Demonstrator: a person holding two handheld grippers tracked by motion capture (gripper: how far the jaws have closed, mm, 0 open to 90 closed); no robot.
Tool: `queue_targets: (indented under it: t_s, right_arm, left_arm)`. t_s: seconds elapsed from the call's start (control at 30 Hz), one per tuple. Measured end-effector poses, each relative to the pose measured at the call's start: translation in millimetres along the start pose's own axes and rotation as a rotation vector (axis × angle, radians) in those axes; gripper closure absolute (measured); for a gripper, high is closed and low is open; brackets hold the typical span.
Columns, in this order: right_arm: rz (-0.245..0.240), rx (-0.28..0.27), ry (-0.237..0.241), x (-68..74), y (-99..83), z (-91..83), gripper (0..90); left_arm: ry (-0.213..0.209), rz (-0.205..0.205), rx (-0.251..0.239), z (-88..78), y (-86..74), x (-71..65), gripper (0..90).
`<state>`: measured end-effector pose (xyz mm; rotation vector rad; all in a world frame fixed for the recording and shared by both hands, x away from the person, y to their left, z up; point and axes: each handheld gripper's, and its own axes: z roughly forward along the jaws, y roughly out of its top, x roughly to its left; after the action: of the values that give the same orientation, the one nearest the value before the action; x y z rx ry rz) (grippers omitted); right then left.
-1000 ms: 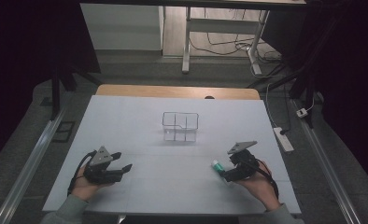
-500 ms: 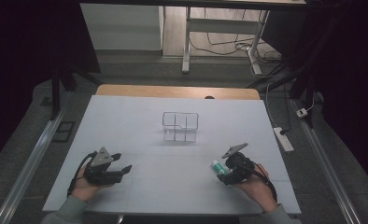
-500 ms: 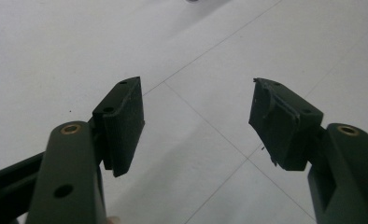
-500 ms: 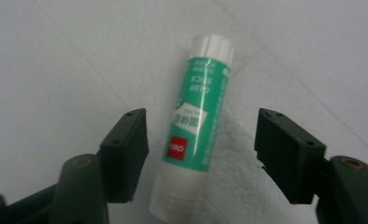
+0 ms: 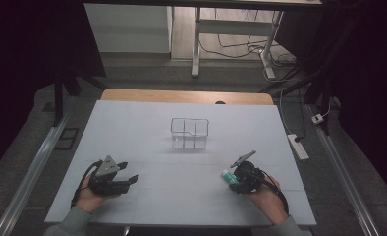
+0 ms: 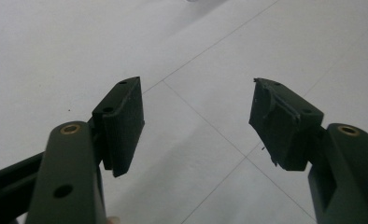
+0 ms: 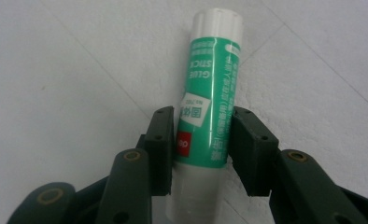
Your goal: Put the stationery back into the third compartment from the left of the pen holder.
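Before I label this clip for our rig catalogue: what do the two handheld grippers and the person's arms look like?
Both the left gripper and right gripper are black, each with two flat rectangular pads on dark arms with brass-coloured pivots. A grey three-cornered plate sits on each, and a black cable trails back past each hand. The sleeves are grey-green.

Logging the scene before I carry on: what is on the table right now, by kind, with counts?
Glue stick, green and white, between the right gripper's pads: 1
Clear divided organizer box, mid-table: 1
Handheld grippers, left gripper open and right gripper shut on the glue stick: 2
Total: 4
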<state>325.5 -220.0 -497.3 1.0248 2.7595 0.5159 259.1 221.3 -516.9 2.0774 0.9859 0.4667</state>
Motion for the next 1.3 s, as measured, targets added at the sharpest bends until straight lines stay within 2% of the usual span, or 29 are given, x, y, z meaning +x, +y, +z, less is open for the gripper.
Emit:
queue_targets:
  t_s: [0.1,0.37,0.73,1.3]
  right_arm:
    - [0.02,-0.002,0.0,-1.2,0.1,0.2,64.0]
    - [0.01,0.001,0.01,-3.2,-0.1,-1.3,64.9]
    - [0.008,-0.115,0.058,-8.3,0.8,-17.0,65.0]
    - [-0.014,-0.195,0.167,-6.1,10.0,-18.1,65.1]
  left_arm:
    - [0.002,0.0,-0.001,-0.3,-0.2,0.3,34.7]
    - [0.01,0.009,-0.006,-0.6,0.5,-1.0,34.7]
    - [0.02,0.06,-0.012,-0.5,5.7,-10.1,34.9]
    - [-0.002,0.113,-0.016,2.5,13.5,-20.0,34.9]
